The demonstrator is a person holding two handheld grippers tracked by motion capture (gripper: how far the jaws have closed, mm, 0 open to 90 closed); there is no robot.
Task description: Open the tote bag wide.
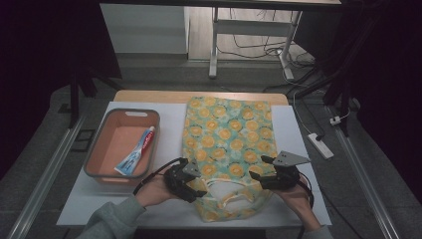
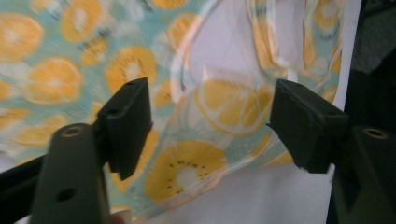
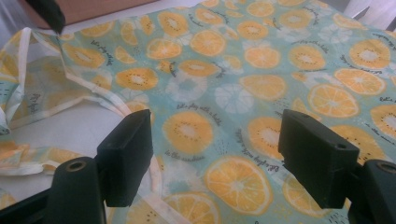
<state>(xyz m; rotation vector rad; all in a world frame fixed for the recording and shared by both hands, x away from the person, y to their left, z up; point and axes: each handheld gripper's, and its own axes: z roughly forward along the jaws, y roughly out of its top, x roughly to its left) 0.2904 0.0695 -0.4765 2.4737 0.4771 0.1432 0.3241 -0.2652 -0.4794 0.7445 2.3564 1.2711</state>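
We have a fruit-print cloth bag [image 1: 229, 149] lying flat down the middle of the white table [image 1: 298, 149], and both grippers sit at its near end, where the handles are. The left gripper [image 2: 210, 121] stands spread with a fold of the bag's handle between its jaws, the pads not yet pressing on it. The right gripper [image 3: 215, 154] hangs released just above the printed cloth, grasping nothing.

To do this step well, we judge the left jaws should go lower so they take the hem whole rather than a loose edge, and the right should take the matching edge at 5 o'clock before either hand lifts.

The bag's long axis runs from 12 to 6 o'clock, with its mouth and handles towards us at 6. At 9 o'clock an orange basin [image 1: 99, 144] holds a toothpaste tube [image 1: 137, 154], well apart from the bag.
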